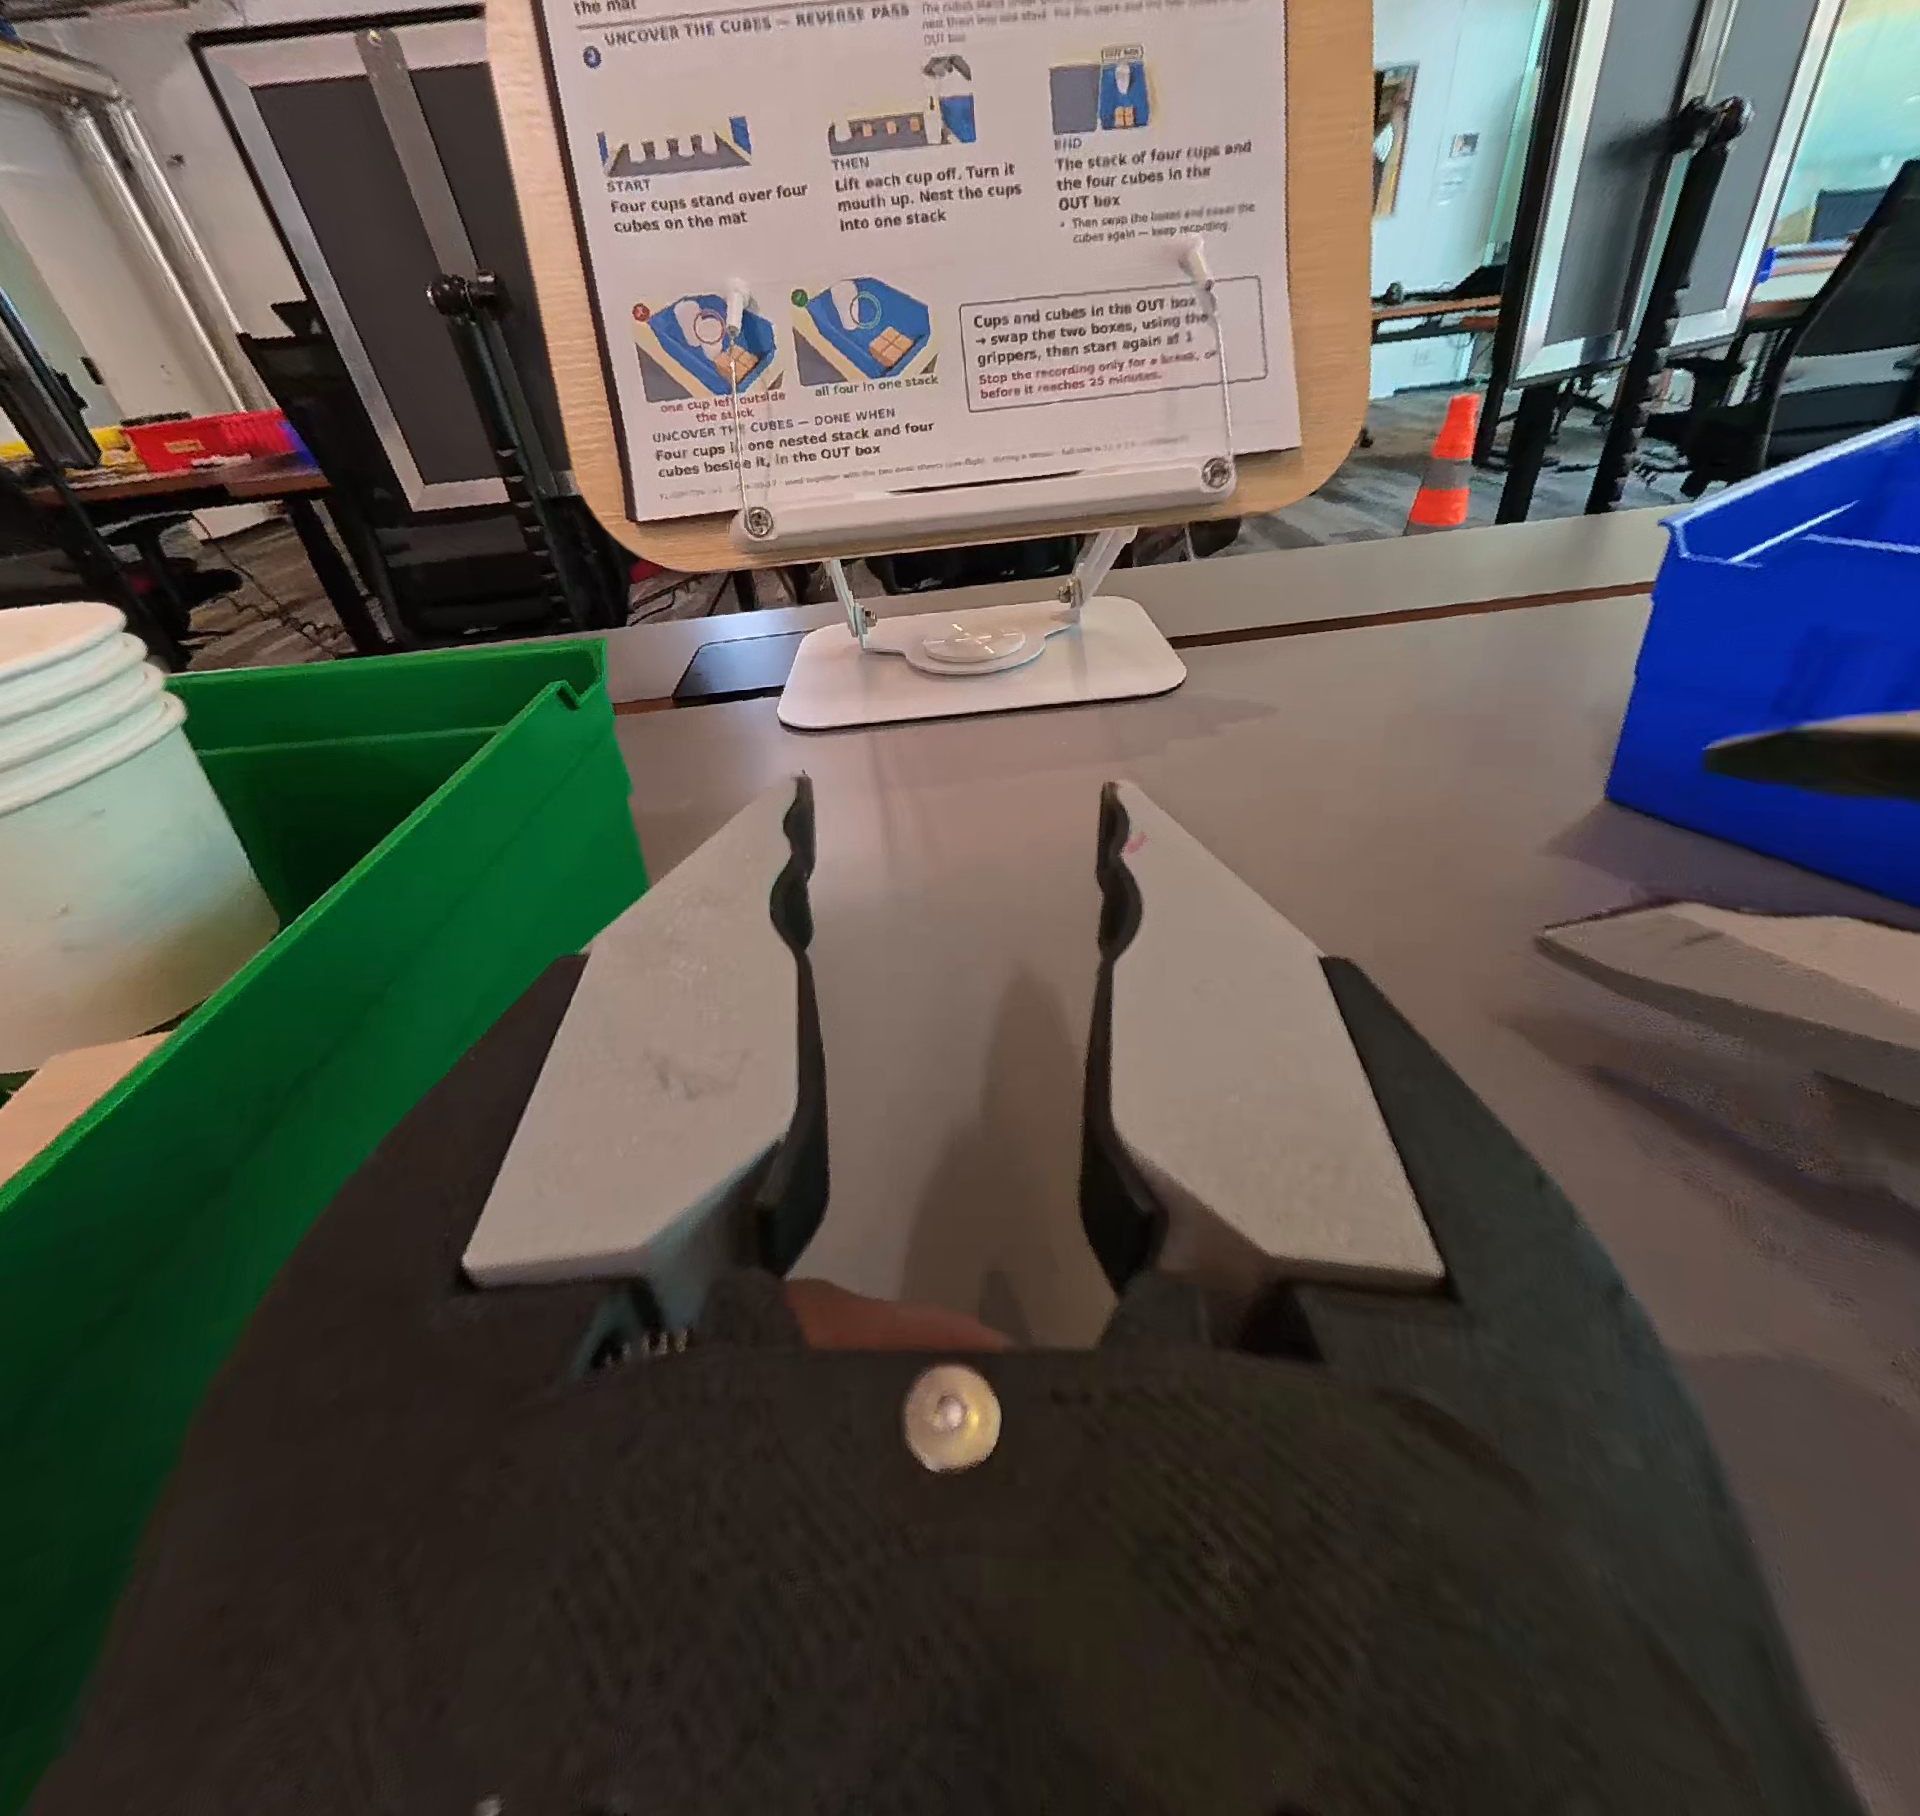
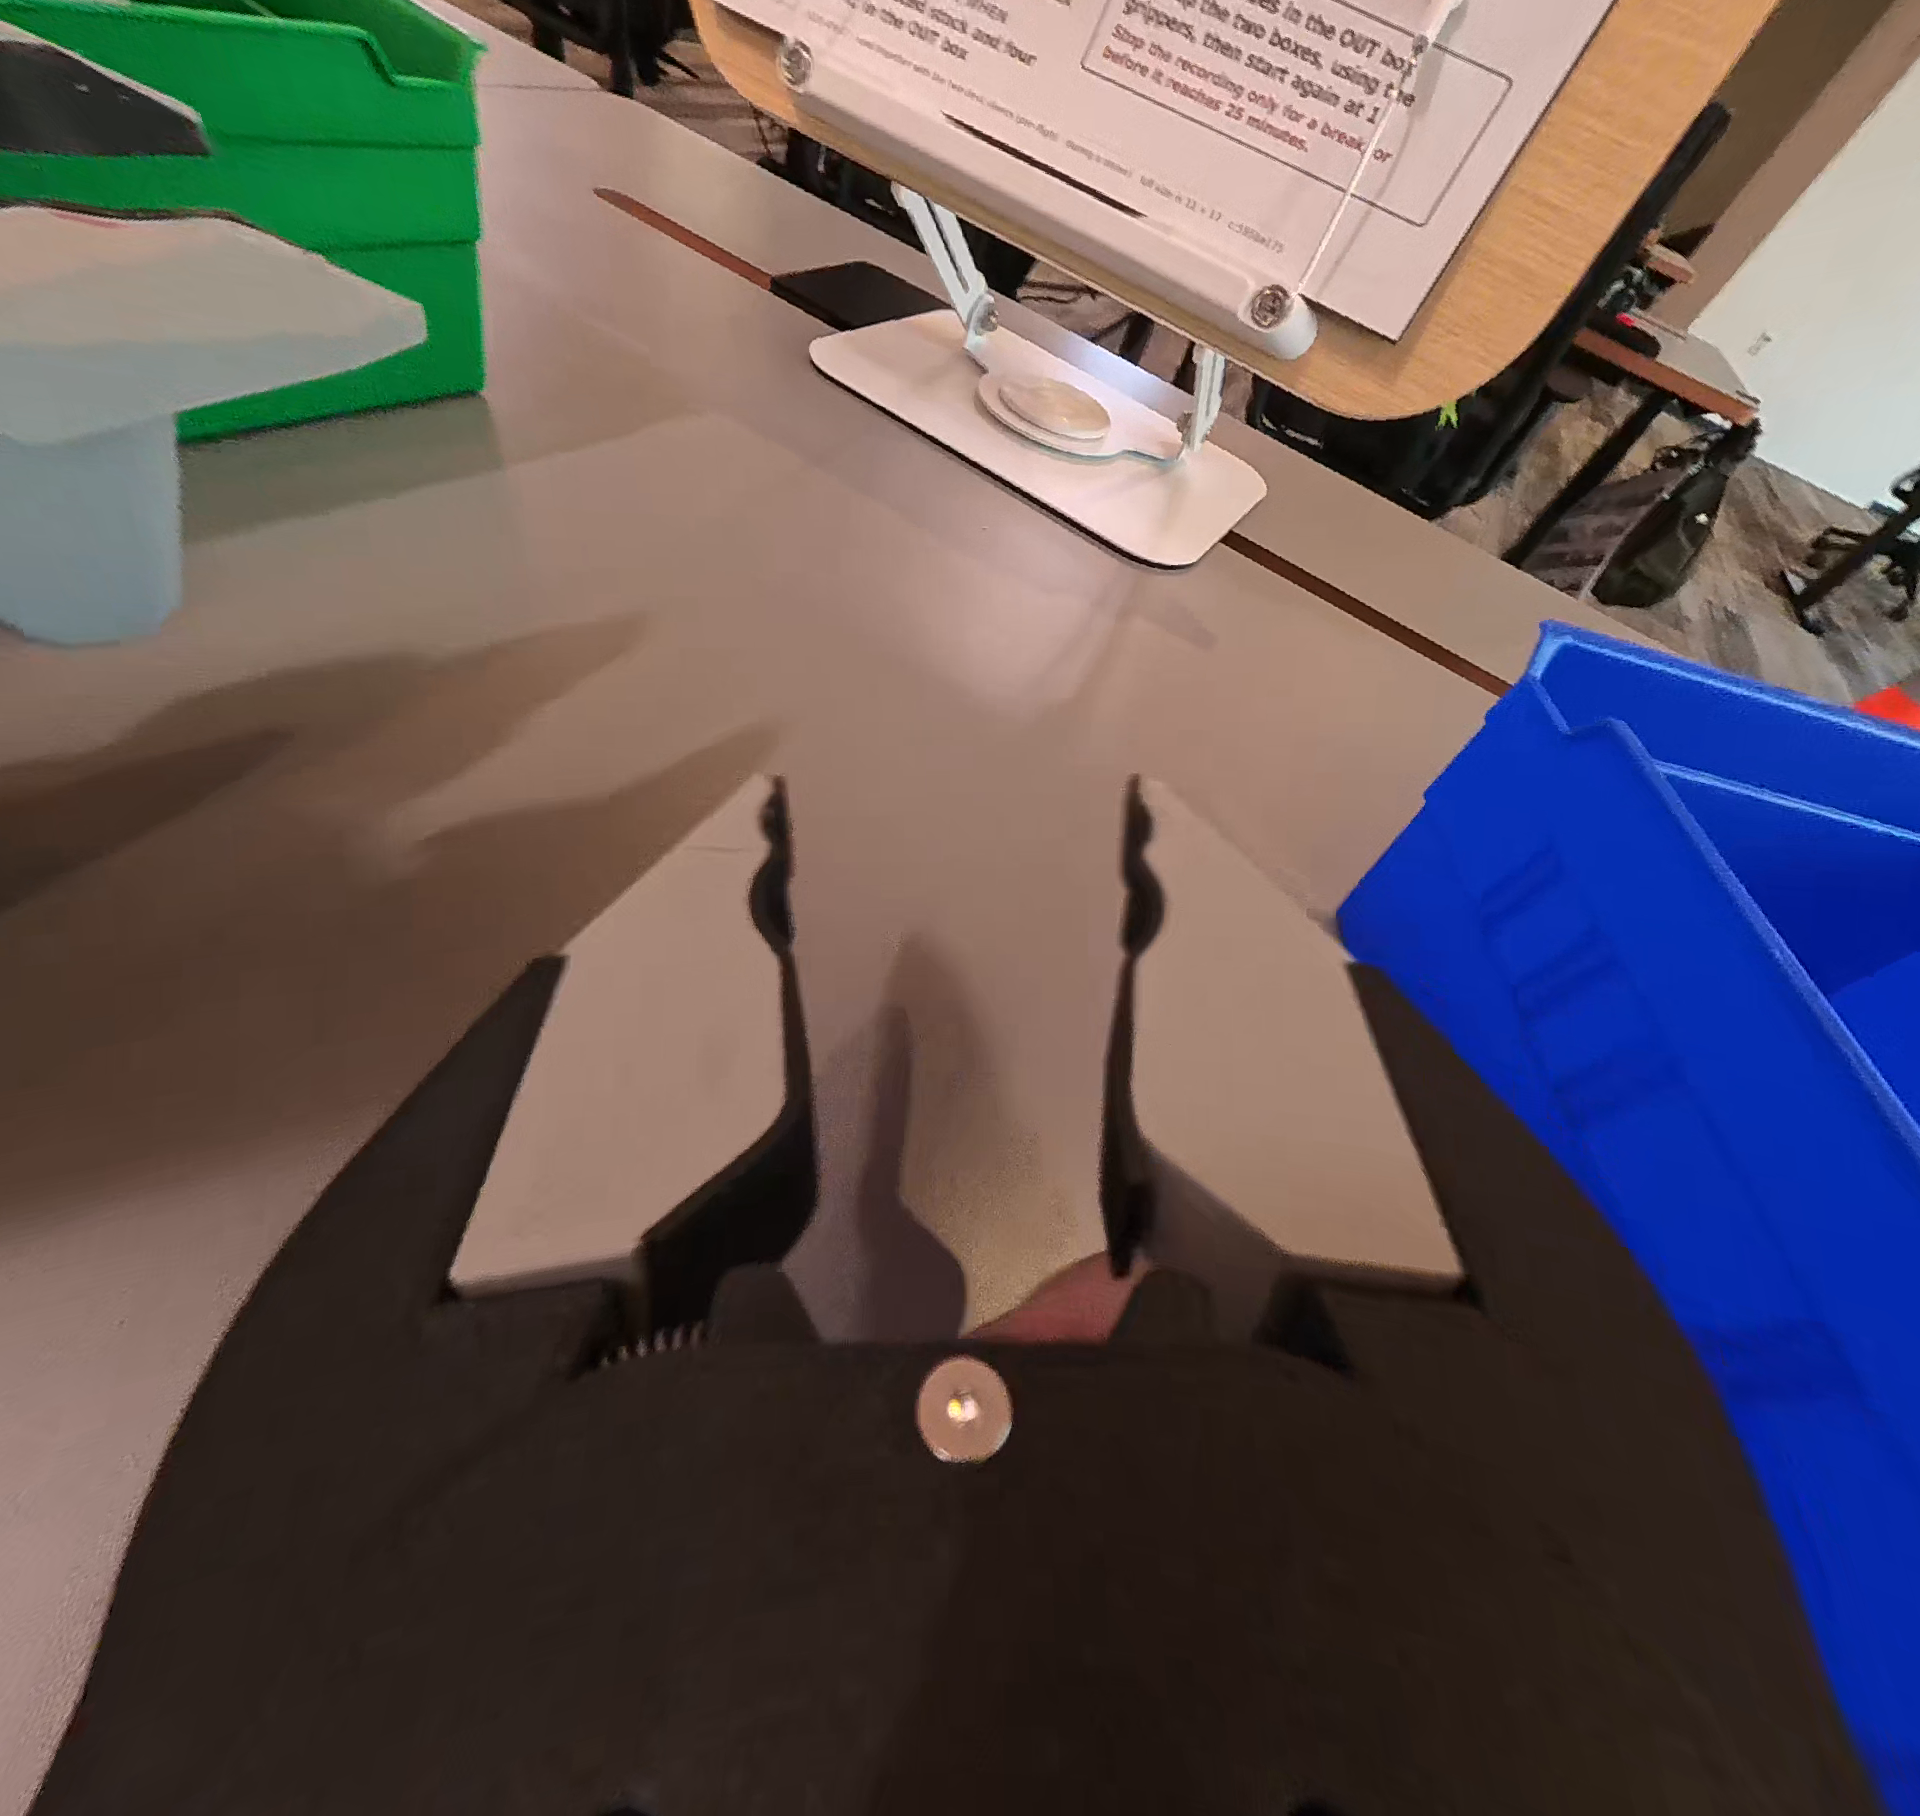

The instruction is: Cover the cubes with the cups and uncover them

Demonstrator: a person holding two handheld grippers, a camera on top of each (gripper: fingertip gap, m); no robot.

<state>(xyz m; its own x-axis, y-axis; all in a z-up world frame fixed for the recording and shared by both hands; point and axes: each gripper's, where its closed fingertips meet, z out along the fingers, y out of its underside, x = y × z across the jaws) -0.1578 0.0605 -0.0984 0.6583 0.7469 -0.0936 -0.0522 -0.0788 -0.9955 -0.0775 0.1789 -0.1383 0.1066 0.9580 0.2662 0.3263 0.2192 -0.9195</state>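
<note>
A nested stack of white cups (image 1: 73,790) stands in the green box (image 1: 395,831) at the left of the left wrist view; a pale wooden cube (image 1: 62,1091) shows beside it at the frame's edge. My left gripper (image 1: 956,800) is open and empty above the bare grey table (image 1: 1351,779), just right of the green box. My right gripper (image 2: 954,795) is open and empty above the table, just left of the blue box (image 2: 1662,987). The left gripper also shows blurred in the right wrist view (image 2: 156,312), and the right gripper in the left wrist view (image 1: 1766,935).
A document stand (image 1: 977,665) holding an instruction sheet stands at the table's far middle. The green box (image 2: 312,156) is on the left and the blue box (image 1: 1787,686) on the right. An orange traffic cone (image 1: 1449,462) is on the floor beyond.
</note>
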